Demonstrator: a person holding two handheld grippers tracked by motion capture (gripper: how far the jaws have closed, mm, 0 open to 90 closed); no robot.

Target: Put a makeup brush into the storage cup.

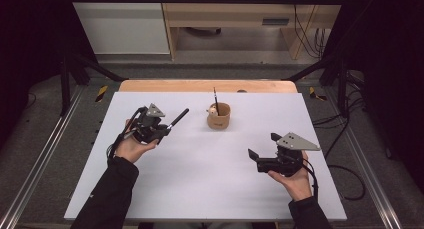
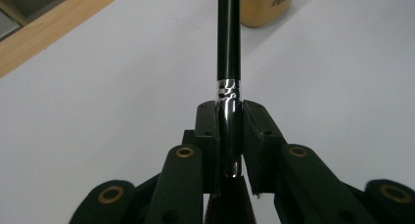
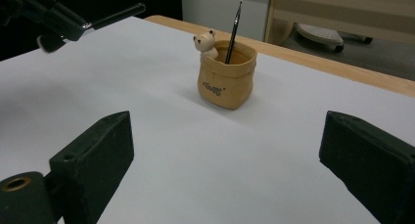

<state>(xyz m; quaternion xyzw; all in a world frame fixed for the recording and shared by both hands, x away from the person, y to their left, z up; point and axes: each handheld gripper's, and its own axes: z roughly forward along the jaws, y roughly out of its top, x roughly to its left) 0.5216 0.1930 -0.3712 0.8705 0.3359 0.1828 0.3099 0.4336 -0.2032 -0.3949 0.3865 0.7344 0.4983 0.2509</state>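
While one thin pen (image 3: 233,32) already stands in the tan holder (image 1: 219,117), the left gripper (image 1: 159,129) has its fingers (image 2: 207,131) pinching a black pen (image 2: 228,48), its barrel pointing beyond them toward that holder; dropping it in probably remains. The right gripper (image 1: 264,153) waits, fingers (image 3: 93,155) spread, above the counter (image 1: 200,169).
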